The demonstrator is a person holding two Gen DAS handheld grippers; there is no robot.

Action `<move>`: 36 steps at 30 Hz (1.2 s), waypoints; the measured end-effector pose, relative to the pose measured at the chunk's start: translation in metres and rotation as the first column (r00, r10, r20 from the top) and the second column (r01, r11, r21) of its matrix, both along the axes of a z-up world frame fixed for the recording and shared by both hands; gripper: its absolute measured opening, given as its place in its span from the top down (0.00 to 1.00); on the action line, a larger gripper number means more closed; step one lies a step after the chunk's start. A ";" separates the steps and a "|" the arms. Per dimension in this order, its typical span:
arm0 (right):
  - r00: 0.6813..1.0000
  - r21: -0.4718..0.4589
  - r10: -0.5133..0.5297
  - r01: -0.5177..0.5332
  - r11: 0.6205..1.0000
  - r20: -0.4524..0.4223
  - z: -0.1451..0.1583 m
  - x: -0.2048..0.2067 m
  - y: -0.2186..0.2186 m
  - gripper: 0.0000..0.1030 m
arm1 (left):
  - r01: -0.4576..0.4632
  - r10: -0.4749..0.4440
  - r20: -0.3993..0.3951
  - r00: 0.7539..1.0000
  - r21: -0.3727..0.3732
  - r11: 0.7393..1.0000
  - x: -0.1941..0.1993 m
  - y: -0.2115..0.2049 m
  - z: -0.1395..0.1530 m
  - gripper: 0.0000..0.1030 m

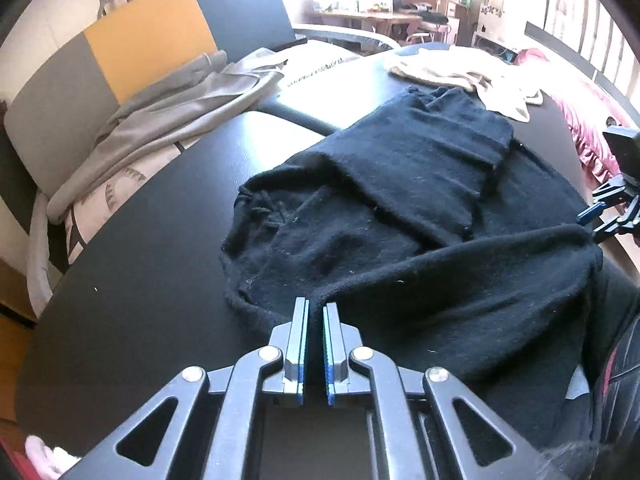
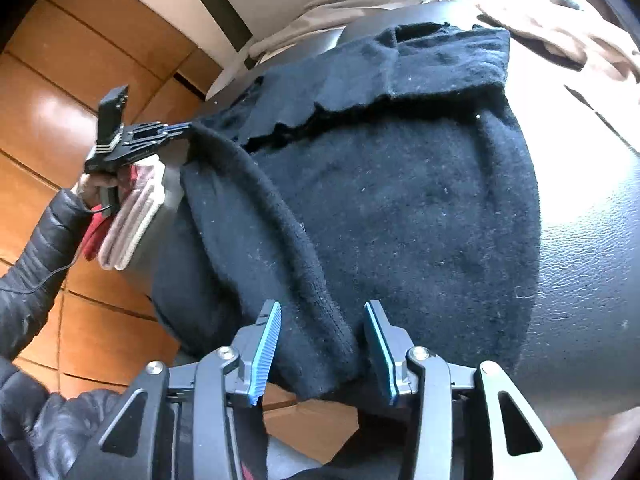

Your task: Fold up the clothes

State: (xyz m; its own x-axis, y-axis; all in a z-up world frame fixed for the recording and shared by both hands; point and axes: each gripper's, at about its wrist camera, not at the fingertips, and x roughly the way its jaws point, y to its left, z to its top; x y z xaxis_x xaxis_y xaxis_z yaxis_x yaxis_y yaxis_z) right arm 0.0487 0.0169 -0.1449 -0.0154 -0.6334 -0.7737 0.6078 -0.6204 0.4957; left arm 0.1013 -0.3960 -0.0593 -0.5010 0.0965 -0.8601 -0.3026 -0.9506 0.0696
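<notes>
A black knit sweater [image 1: 420,208] [image 2: 380,200] lies spread on the round black table [image 1: 140,280] [image 2: 580,280], one sleeve folded across its body. My left gripper [image 1: 316,308] [image 2: 190,128] is shut on the sweater's near edge and holds it slightly off the table. A thick rolled fold of the same edge runs from there to my right gripper [image 2: 322,304] [image 1: 592,222]. The right jaws stand apart with that fold between them, and the blue pads [image 2: 266,352] do not visibly press it.
A beige garment [image 1: 460,76] lies at the table's far side. Grey clothes [image 1: 180,108] drape a chair on the left. Pink cloth [image 1: 580,120] lies at the right. A folded pink-and-white stack [image 2: 132,224] sits beside the table. Below is wooden floor [image 2: 60,60]. A dark puffy sleeve [image 2: 36,248] holds the left gripper.
</notes>
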 end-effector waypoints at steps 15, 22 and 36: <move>0.910 0.217 0.256 -0.191 0.957 -0.327 0.053 0.023 -0.055 0.96 | -0.152 0.160 -0.117 0.980 0.078 0.985 0.030 -0.016 0.004 0.95; 0.885 0.214 0.198 -0.115 0.970 -0.421 0.093 -0.052 -0.069 0.96 | -0.273 0.303 -0.131 0.944 0.208 0.939 0.019 -0.052 0.019 0.98; 0.910 0.331 0.156 -0.022 0.944 -0.385 0.050 -0.185 -0.092 0.96 | -0.217 0.230 -0.070 0.971 0.165 0.962 -0.019 -0.046 0.001 0.82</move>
State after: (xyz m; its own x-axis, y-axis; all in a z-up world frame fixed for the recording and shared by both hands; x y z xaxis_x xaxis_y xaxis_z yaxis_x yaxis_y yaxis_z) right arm -0.1367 -0.0747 -0.0950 -0.3210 -0.3740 -0.8701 0.7723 -0.6351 -0.0119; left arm 0.0824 -0.4416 -0.0587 -0.5975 0.1021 -0.7953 -0.0804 -0.9945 -0.0673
